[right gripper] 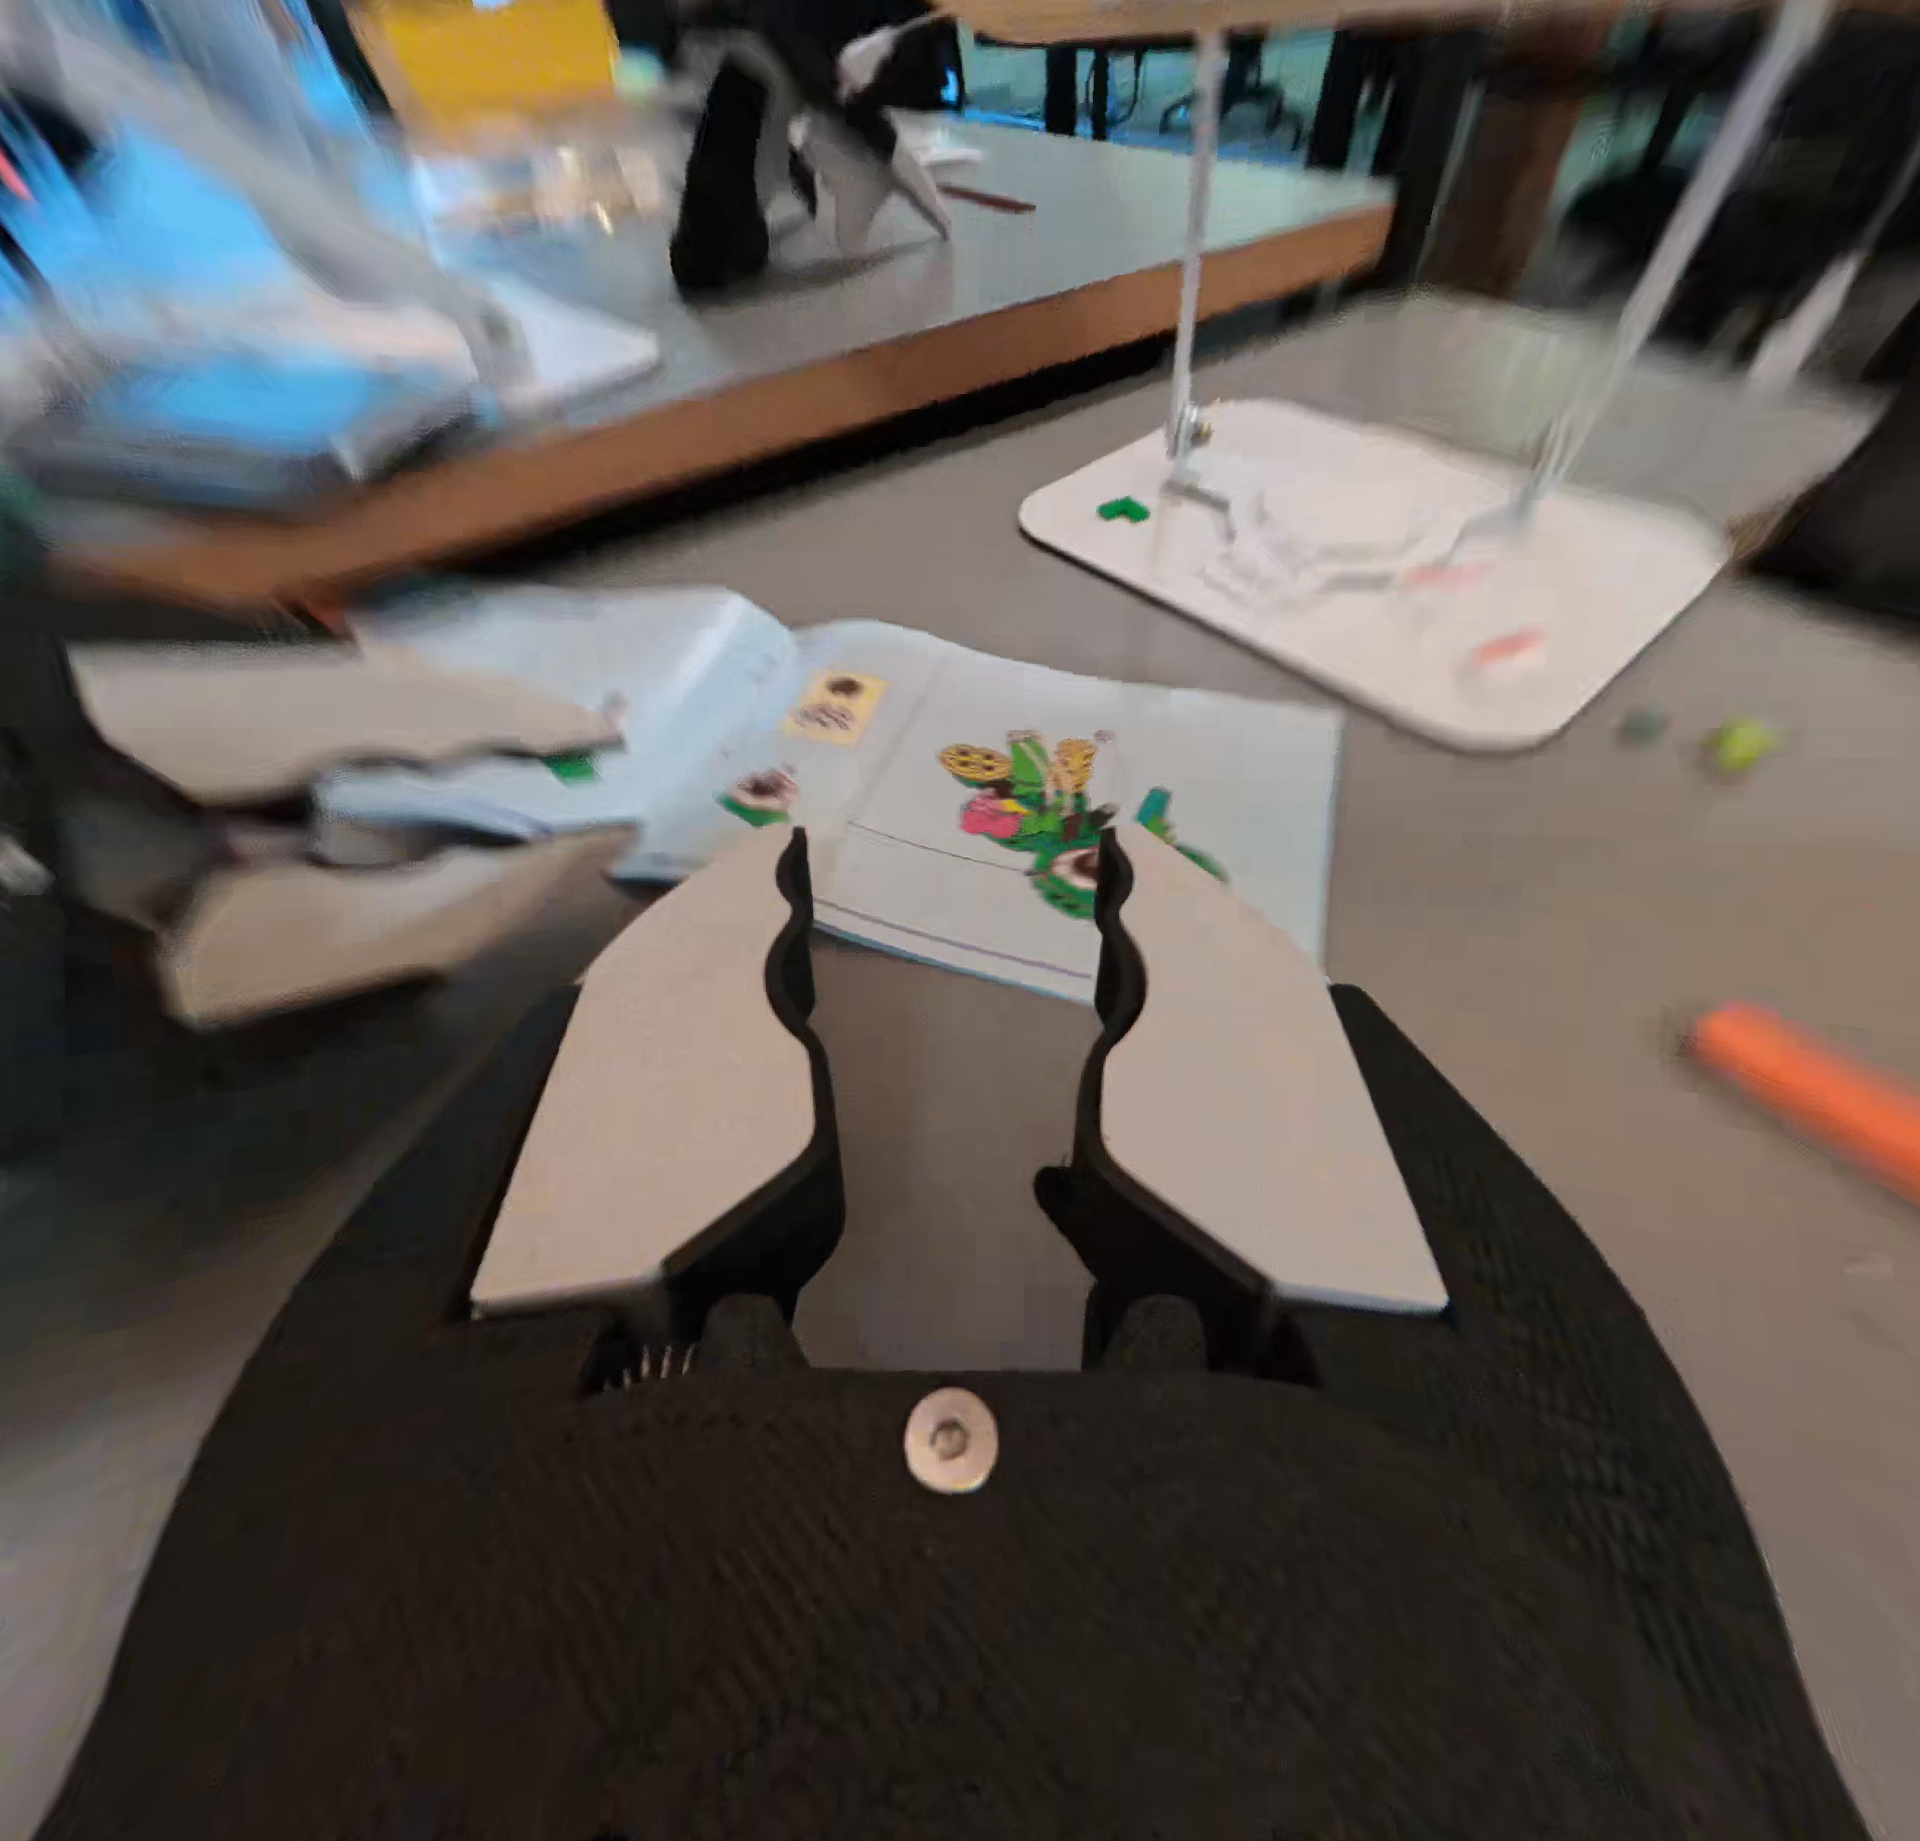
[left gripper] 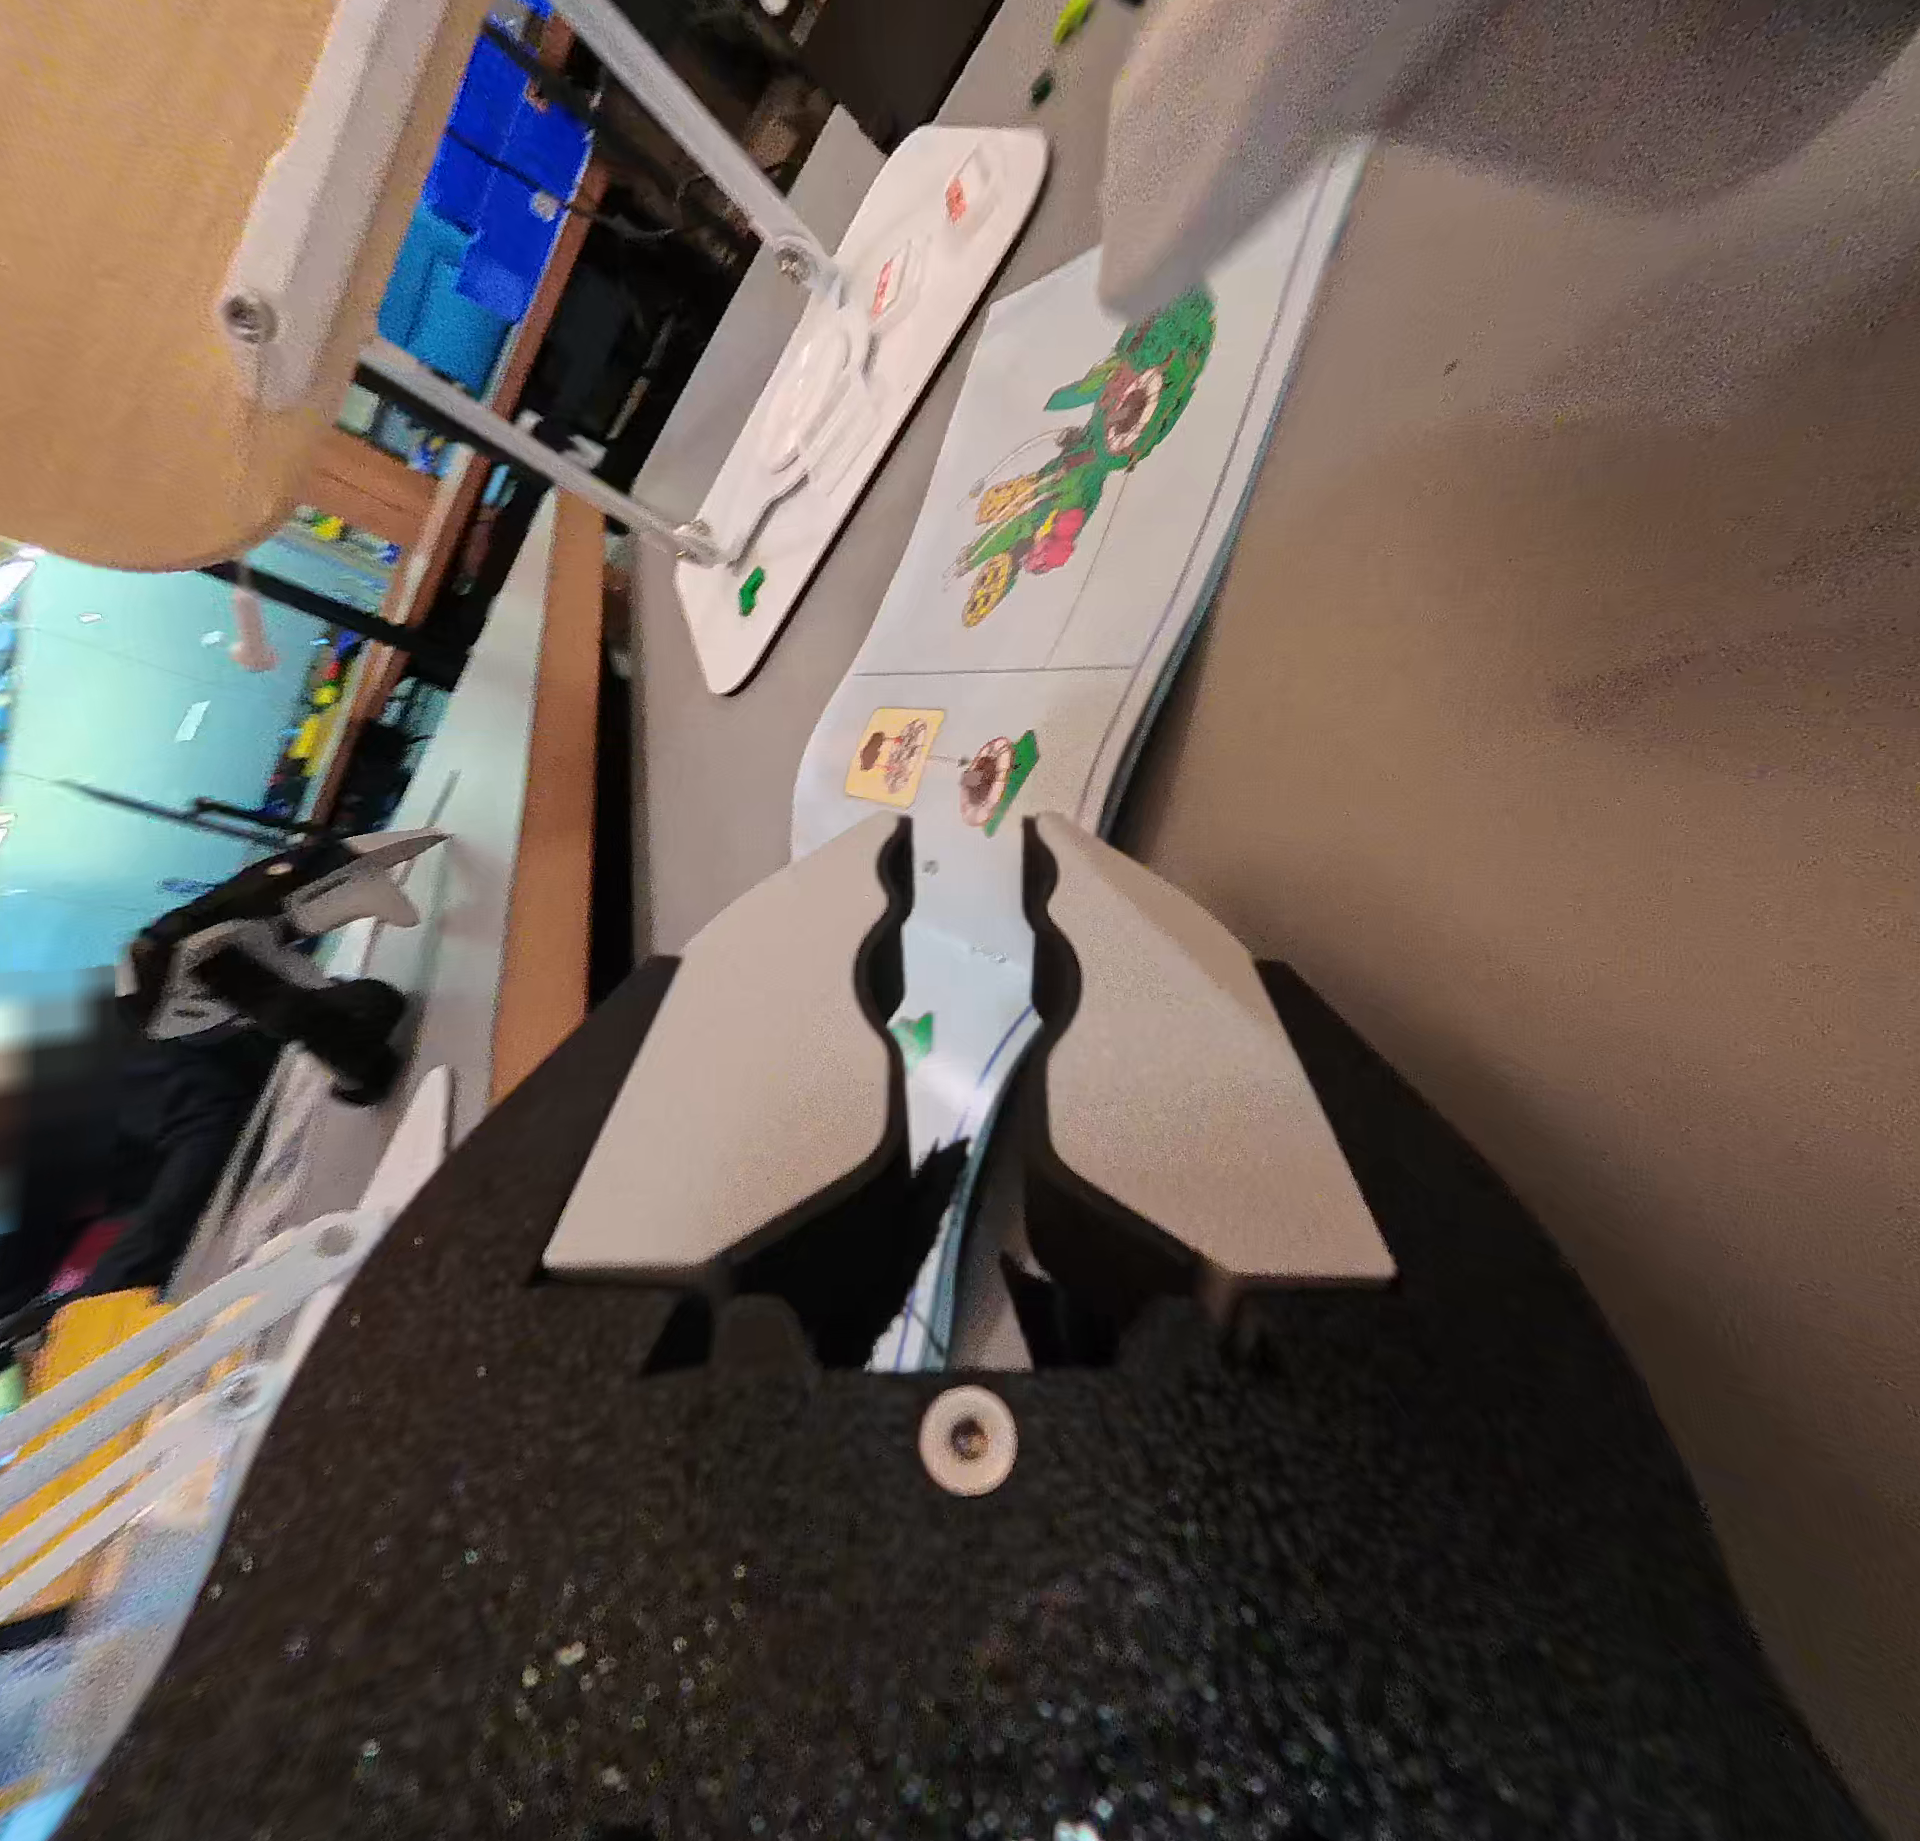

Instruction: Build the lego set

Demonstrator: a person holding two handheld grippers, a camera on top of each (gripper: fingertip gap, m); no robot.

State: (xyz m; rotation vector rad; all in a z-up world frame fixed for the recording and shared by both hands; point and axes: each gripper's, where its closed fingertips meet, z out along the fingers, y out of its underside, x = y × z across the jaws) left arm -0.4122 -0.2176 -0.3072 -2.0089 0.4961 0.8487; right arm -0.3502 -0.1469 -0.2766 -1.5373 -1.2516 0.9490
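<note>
The left gripper [left gripper: 966, 835], turned on its side, has its jaws around the near pages of the open white illustrated booklet [left gripper: 1081, 586] on the grey table [right gripper: 1558, 960], seemingly pinching them though blur hides contact, while the right gripper [right gripper: 951, 846] hovers spread and empty just short of the booklet's free right-hand edge.

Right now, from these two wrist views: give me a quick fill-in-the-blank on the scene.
1. The right tongs stand ___, with nothing between them.
2. The open booklet lies on a ___ table.
3. A small ___ brick sits on the white tray.
Missing: open; grey; green.
</note>
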